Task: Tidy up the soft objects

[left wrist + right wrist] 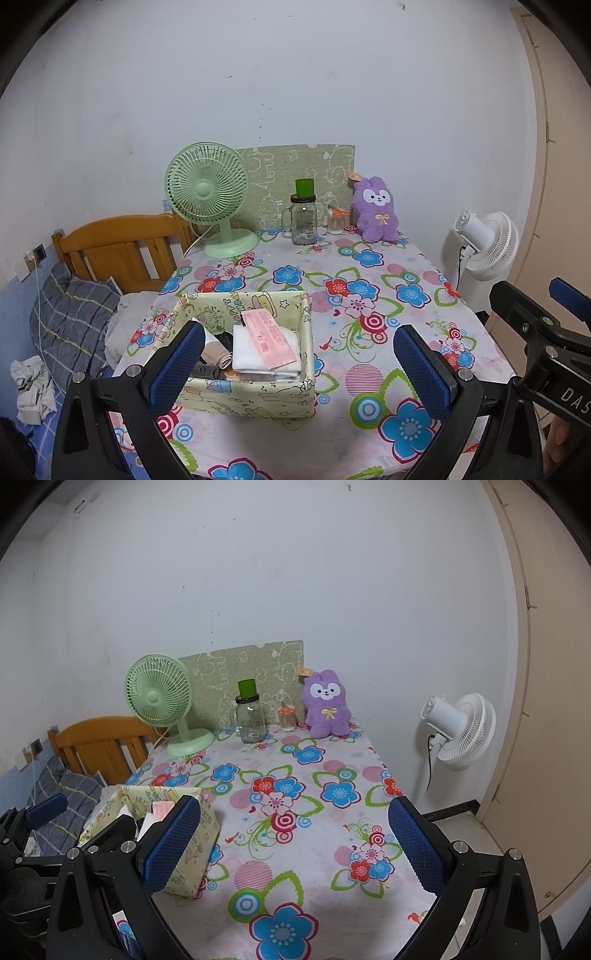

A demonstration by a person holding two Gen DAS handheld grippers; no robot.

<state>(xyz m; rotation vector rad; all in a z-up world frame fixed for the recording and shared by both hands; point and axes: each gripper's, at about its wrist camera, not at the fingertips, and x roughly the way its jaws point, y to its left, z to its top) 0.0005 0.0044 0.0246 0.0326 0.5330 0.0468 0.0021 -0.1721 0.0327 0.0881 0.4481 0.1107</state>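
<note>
A pale yellow fabric storage box printed with cartoon figures (255,391) sits on the near left part of the table (332,435), which is covered with a white cloth of blue, red and pink flowers. Inside the box lie a folded white cloth (255,354), a flat pink packet (271,339) resting on top of it, and some rolled beige and grey fabric pieces (218,360) at the left side. At the far edge of the table a purple plush rabbit with a yellow bow (375,210) sits upright against the wall.

The left gripper (299,363) hangs over the near side of the box, its blue-padded fingers (177,365) spread wide and holding nothing; the left finger overlaps the box's left wall in the view. The right gripper (291,843) is just right of the box above the bare cloth, its fingers (171,843) also spread wide and empty.

Beside the rabbit stand a small jar of cotton swabs (336,221), a clear glass mug-jar topped with a green cup (303,214) and a mint-green desk fan (210,199), with a green patterned board (295,166) leaning on the wall behind. A white standing fan (461,731) is on the floor to the right; a wooden headboard (122,251) and a grey plaid pillow (70,321) lie to the left.
</note>
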